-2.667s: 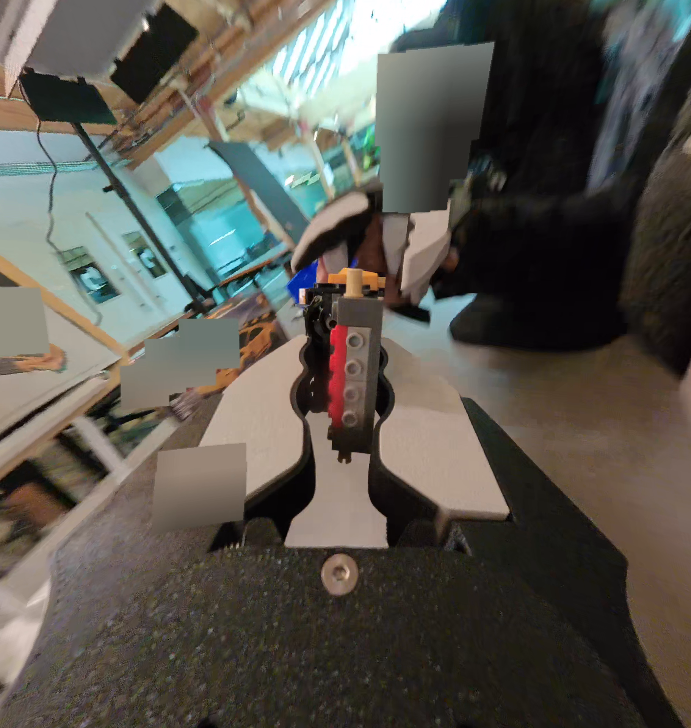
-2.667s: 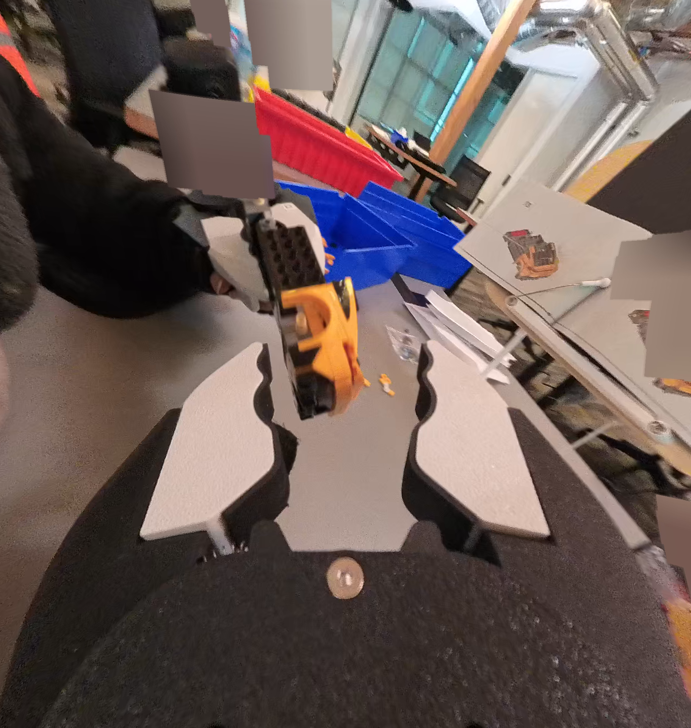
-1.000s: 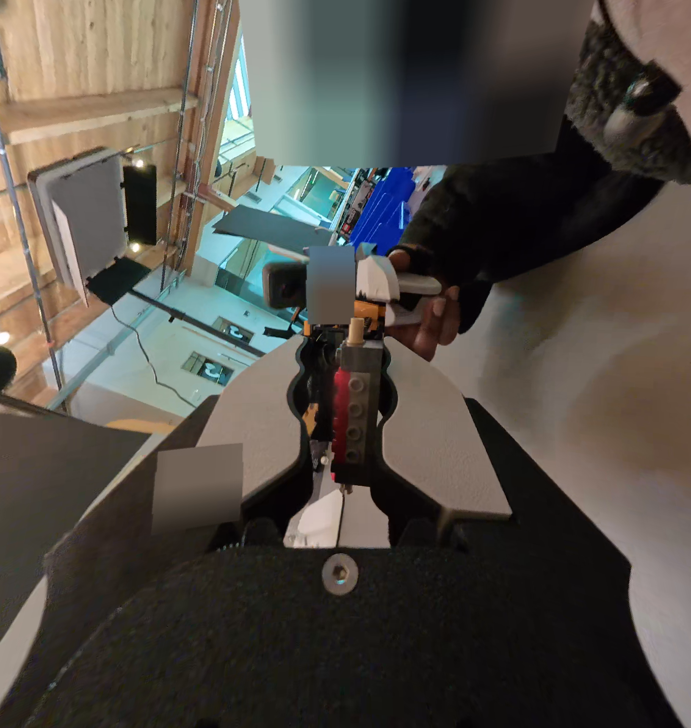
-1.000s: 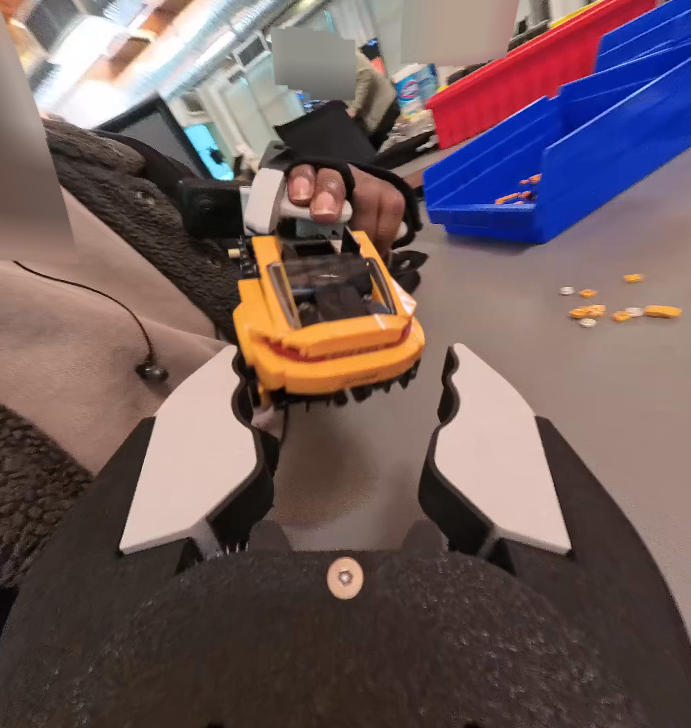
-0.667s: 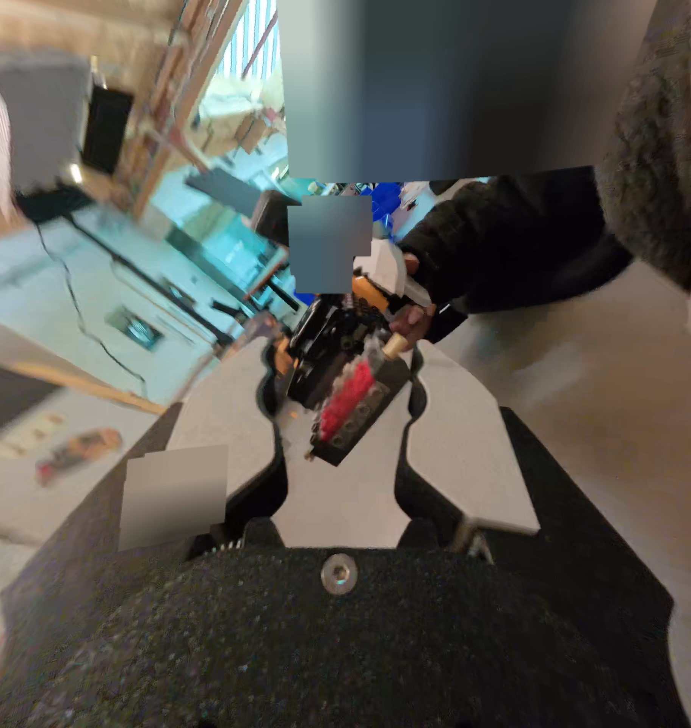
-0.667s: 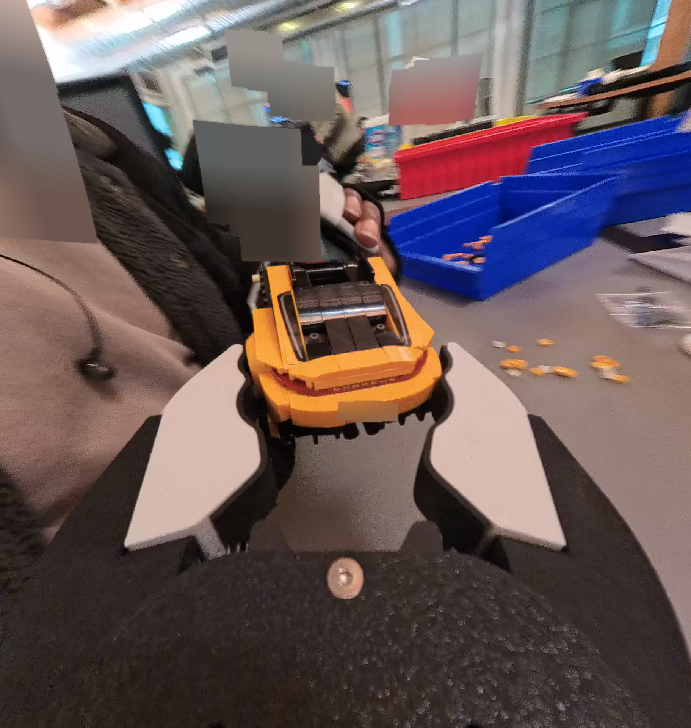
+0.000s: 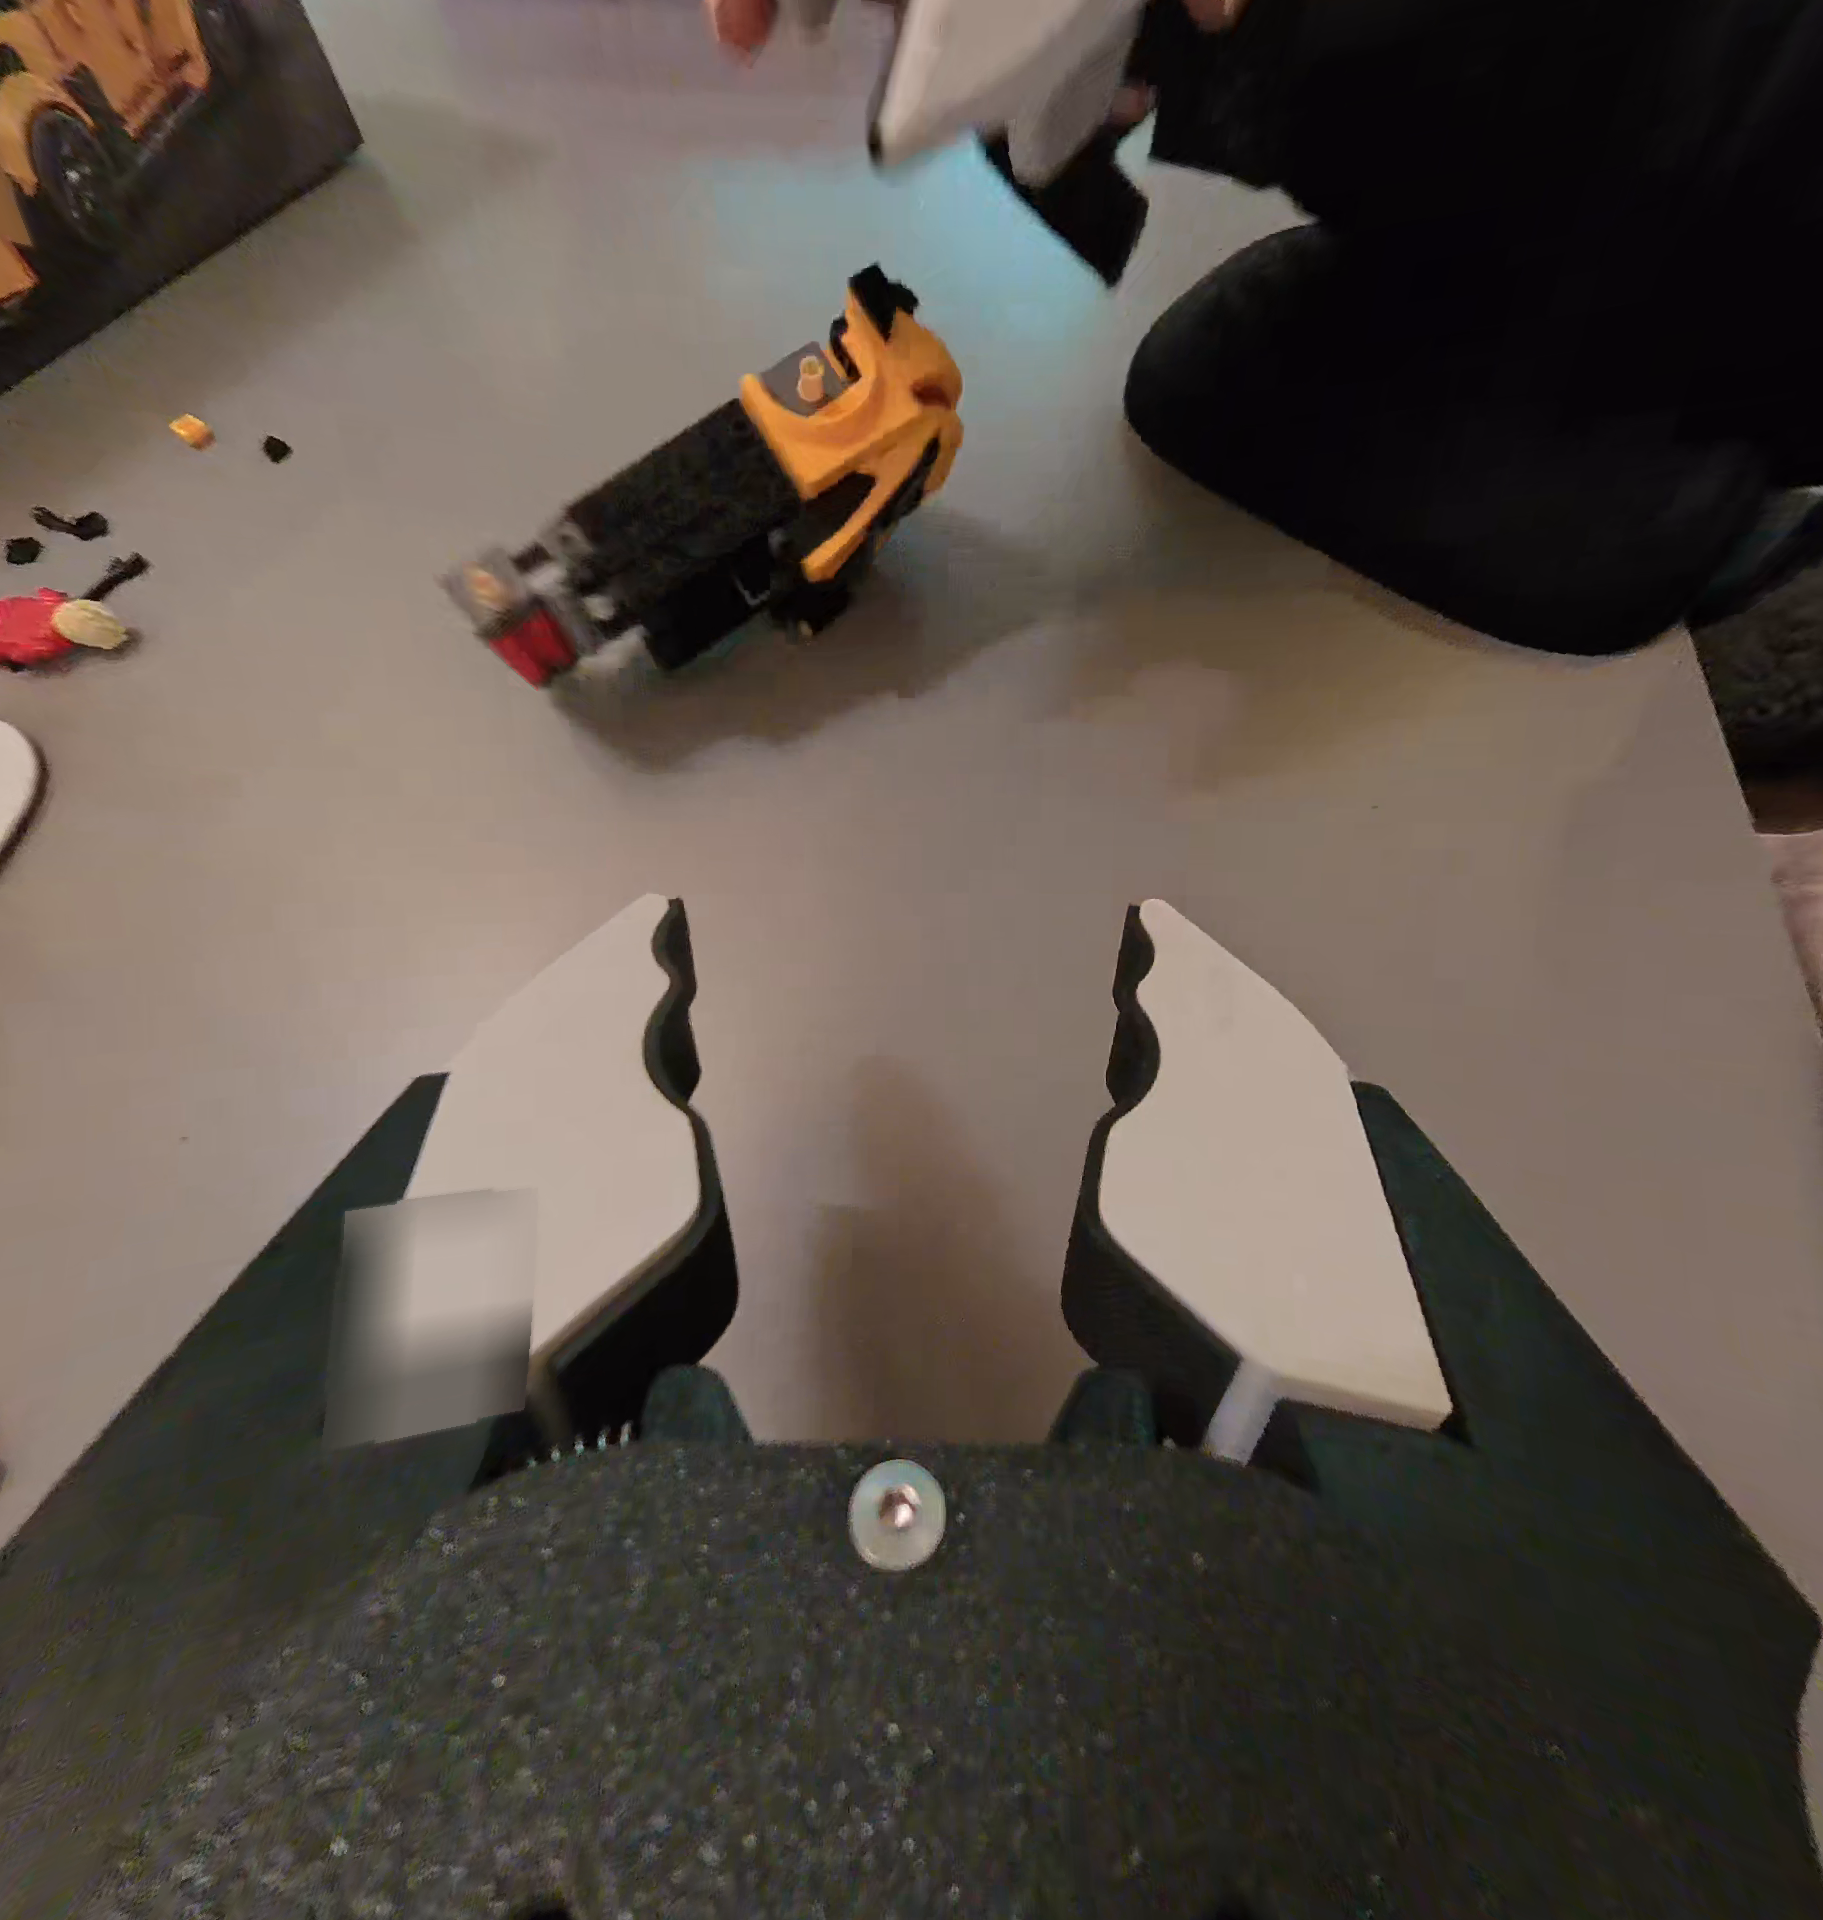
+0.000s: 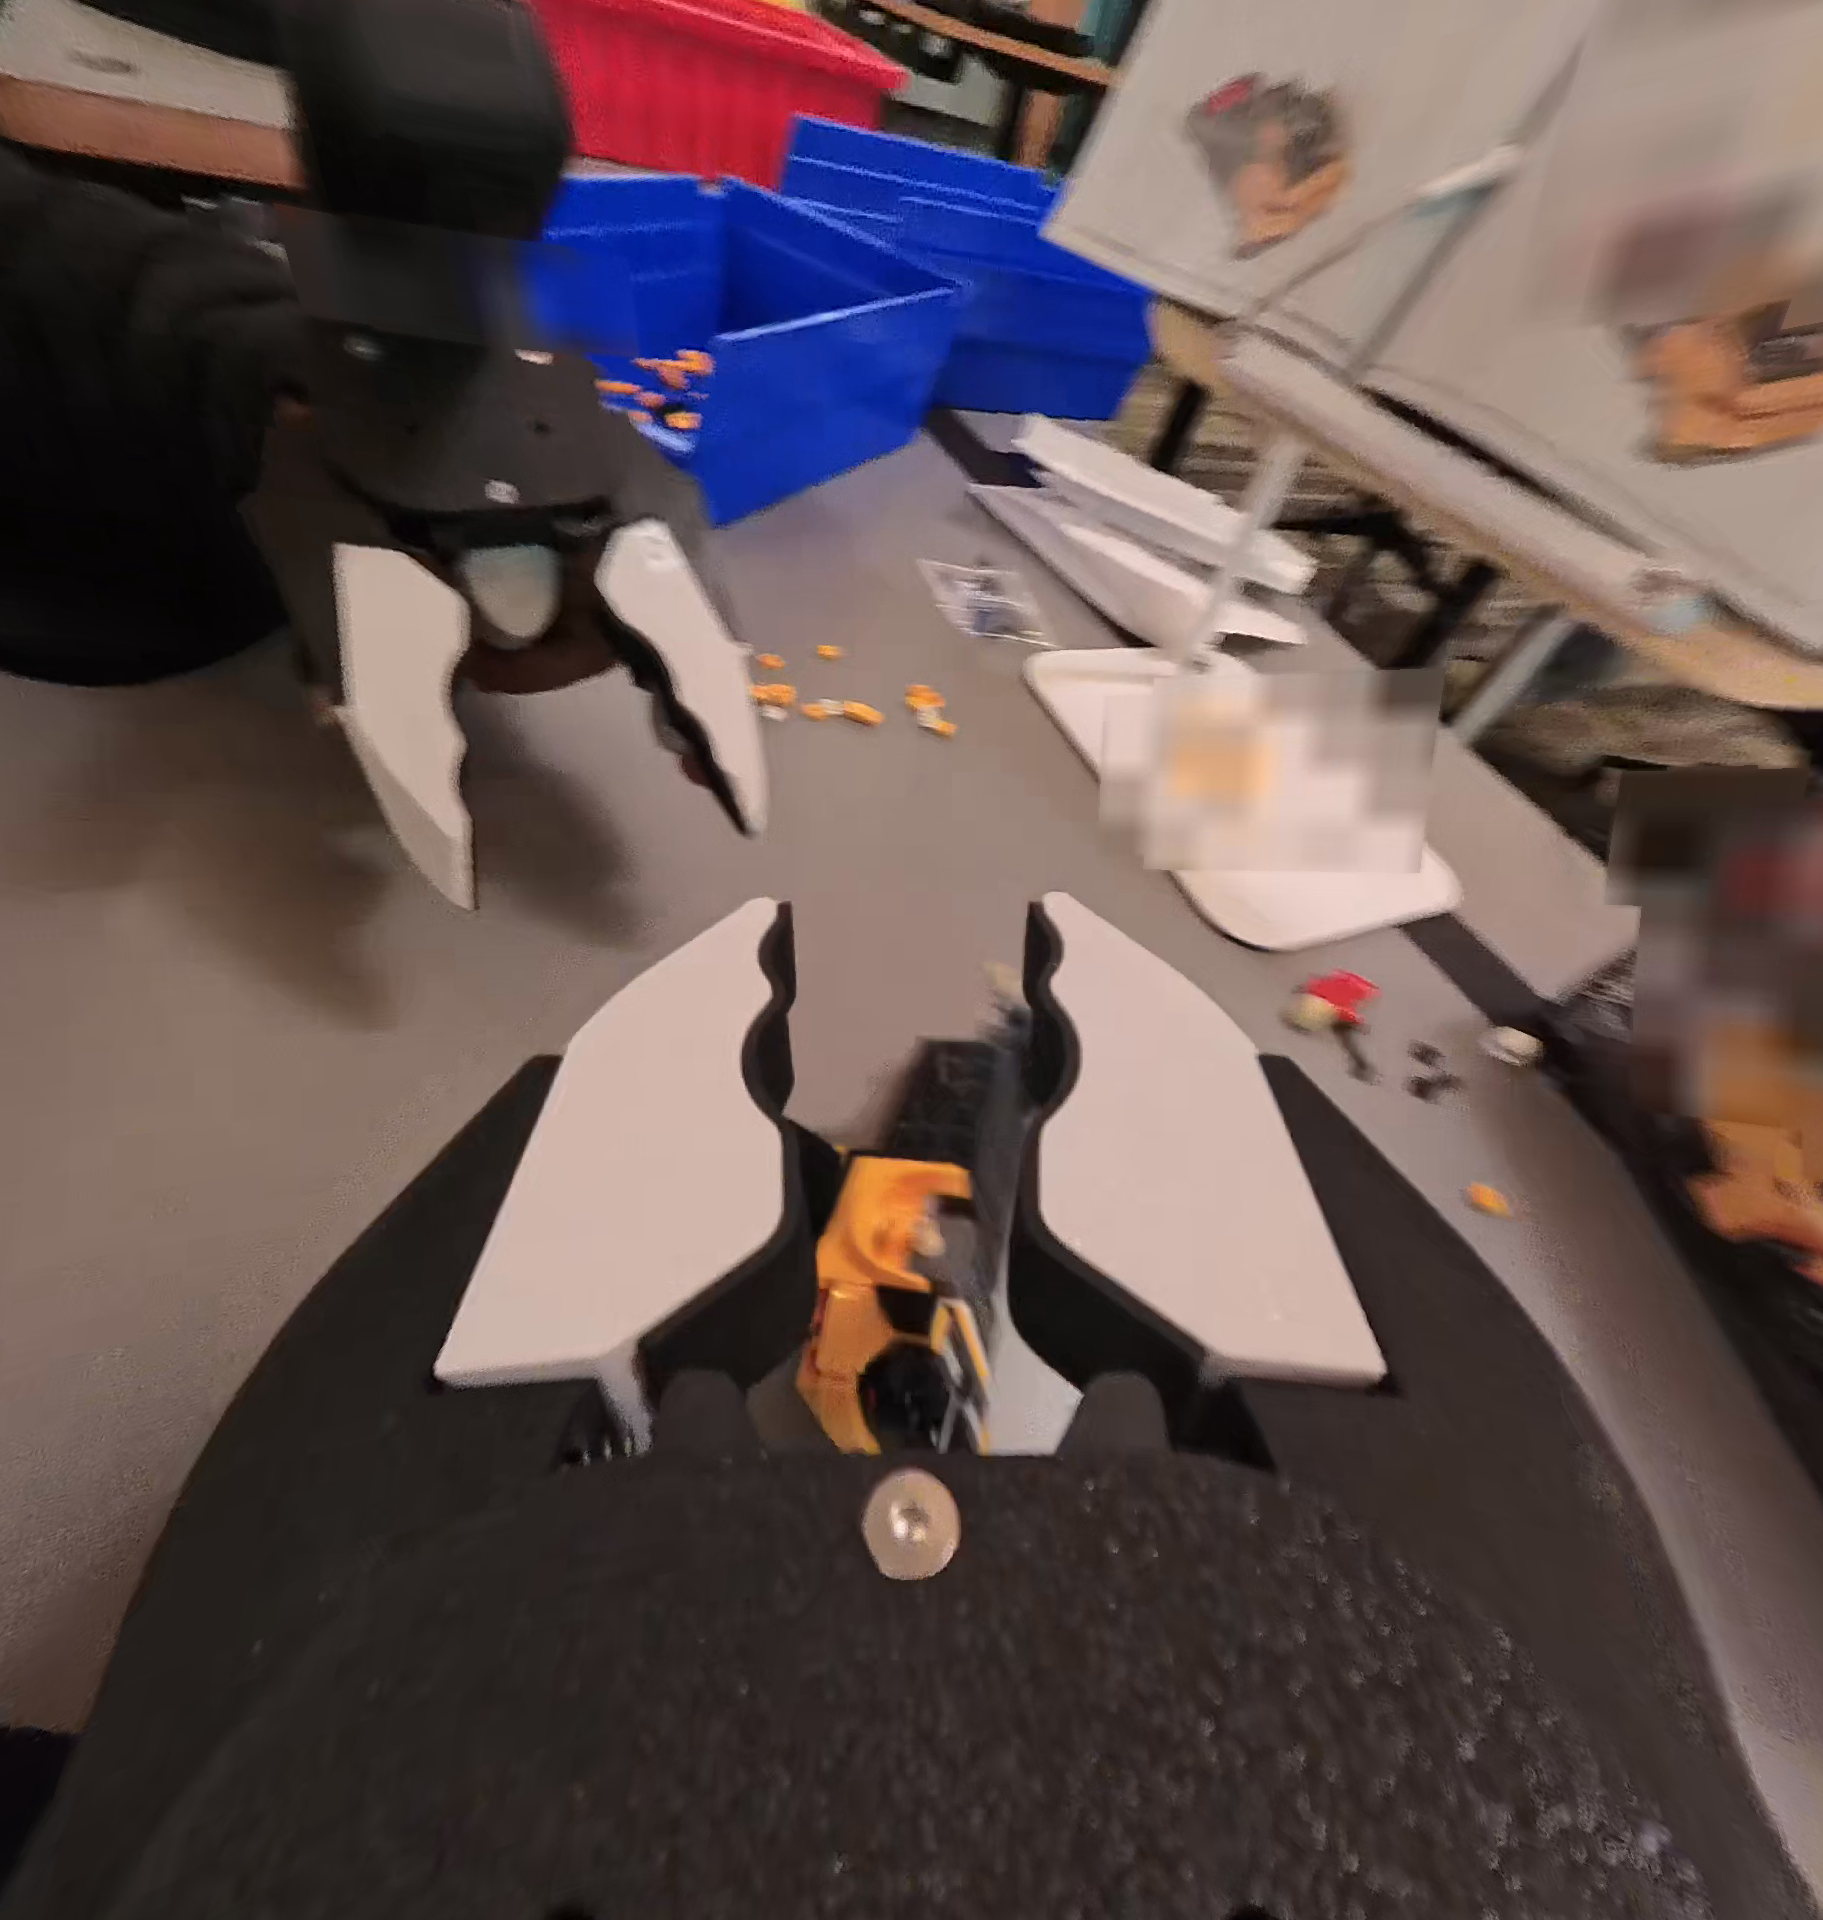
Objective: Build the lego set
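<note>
The partly built orange and black lego car (image 7: 725, 520) lies on its side on the grey table (image 7: 990, 790), its red and grey end toward the left. My left gripper (image 7: 907, 914) is open and empty, hovering short of the car. It also shows in the right wrist view (image 8: 606, 852), open. My right gripper (image 8: 907, 914) is over the car (image 8: 902, 1247), which shows through the gap between its partly open fingers. In the left wrist view its white fingers (image 7: 990, 73) stand beyond the car, apart from it.
A red and tan lego piece (image 7: 24, 629) and small black bits lie at the left. The set's box (image 7: 107, 156) is at the far left. Blue bins (image 8: 834, 395), loose orange pieces (image 8: 845, 707) and a white stand base (image 8: 1250, 883) with pages lie beyond. A black sleeve (image 7: 1509, 364) rests at the right. Tip to tip, the grippers are about 12 centimeters apart.
My left gripper held the car up in the air; it has opened and let go. The car now lies on the table, and both grippers point down at it.
</note>
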The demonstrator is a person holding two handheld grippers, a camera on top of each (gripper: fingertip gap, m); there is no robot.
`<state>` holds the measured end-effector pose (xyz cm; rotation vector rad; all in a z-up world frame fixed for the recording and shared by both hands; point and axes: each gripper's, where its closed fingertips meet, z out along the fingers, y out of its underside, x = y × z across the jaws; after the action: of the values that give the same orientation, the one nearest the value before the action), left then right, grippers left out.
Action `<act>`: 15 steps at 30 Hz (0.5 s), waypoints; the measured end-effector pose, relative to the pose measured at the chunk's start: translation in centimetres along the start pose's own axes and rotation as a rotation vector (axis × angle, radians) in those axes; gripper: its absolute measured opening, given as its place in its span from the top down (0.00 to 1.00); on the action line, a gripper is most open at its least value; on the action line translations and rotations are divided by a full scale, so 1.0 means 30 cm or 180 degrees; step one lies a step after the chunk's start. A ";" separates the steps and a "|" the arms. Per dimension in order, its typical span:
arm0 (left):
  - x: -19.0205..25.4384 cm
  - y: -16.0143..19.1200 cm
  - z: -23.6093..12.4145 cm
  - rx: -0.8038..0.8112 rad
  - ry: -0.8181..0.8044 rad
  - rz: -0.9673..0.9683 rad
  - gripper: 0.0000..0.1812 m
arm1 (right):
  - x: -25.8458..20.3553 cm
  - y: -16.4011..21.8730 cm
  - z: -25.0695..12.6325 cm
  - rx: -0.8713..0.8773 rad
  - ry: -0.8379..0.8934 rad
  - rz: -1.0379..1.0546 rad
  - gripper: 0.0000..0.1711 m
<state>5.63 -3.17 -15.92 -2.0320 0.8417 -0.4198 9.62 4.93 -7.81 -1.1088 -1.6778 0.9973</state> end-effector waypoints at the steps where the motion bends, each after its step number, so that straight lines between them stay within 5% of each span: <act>1: -0.009 0.001 -0.006 0.0011 -0.0061 0.0033 0.58 | 0.044 0.004 -0.040 -0.0022 0.0175 -0.0016 0.75; 8: -0.047 0.051 -0.017 -0.0008 -0.0235 0.0003 0.59 | 0.106 0.178 -0.187 -0.0595 0.0429 0.0087 0.63; 15: -0.037 0.054 0.001 0.0058 -0.0232 0.0148 0.61 | 0.064 0.398 -0.143 -0.1511 0.0367 -0.1109 0.52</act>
<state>4.21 -3.01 -17.26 -1.9948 0.8359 -0.3244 16.22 10.78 -17.12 -1.0887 -1.9798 0.3147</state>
